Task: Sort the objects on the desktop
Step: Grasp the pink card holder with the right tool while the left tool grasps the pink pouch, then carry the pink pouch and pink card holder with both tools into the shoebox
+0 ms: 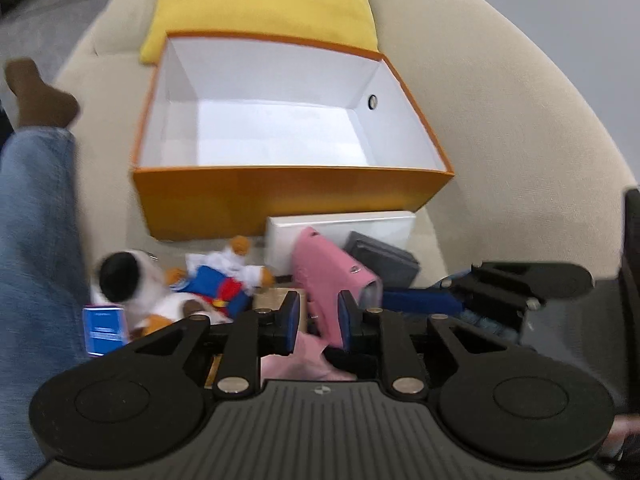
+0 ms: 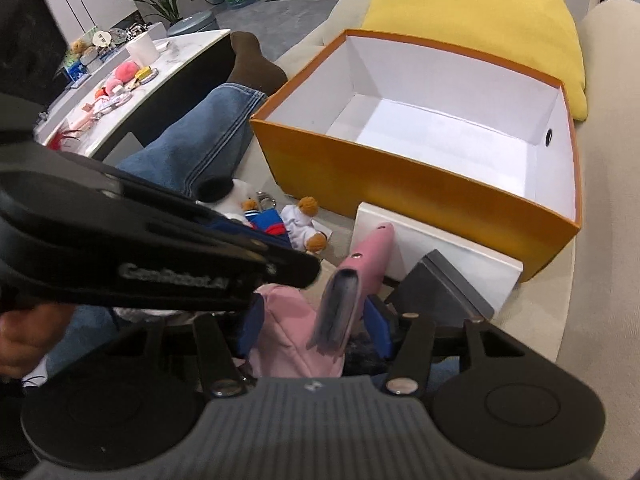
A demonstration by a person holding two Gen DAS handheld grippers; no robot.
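My left gripper (image 1: 319,316) is shut on a pink notebook (image 1: 328,276) with a snap strap, held tilted up just in front of the open orange box (image 1: 288,196), whose white inside holds nothing. In the right wrist view the same pink notebook (image 2: 362,264) stands between my right gripper's (image 2: 316,324) blue pads, page edge toward the camera; whether they press it is unclear. The left gripper's black body crosses the left of that view. A pink cloth pouch (image 2: 288,336) lies under the right fingers.
On the beige sofa (image 1: 500,120) lie a white box (image 1: 344,232), a dark grey wallet (image 1: 384,258), small bear plushes (image 1: 216,280), a black-and-white plush (image 1: 124,276), a small blue box (image 1: 105,330). A yellow cushion (image 1: 260,4) sits behind the box. A jeans-clad leg (image 1: 36,220) lies left.
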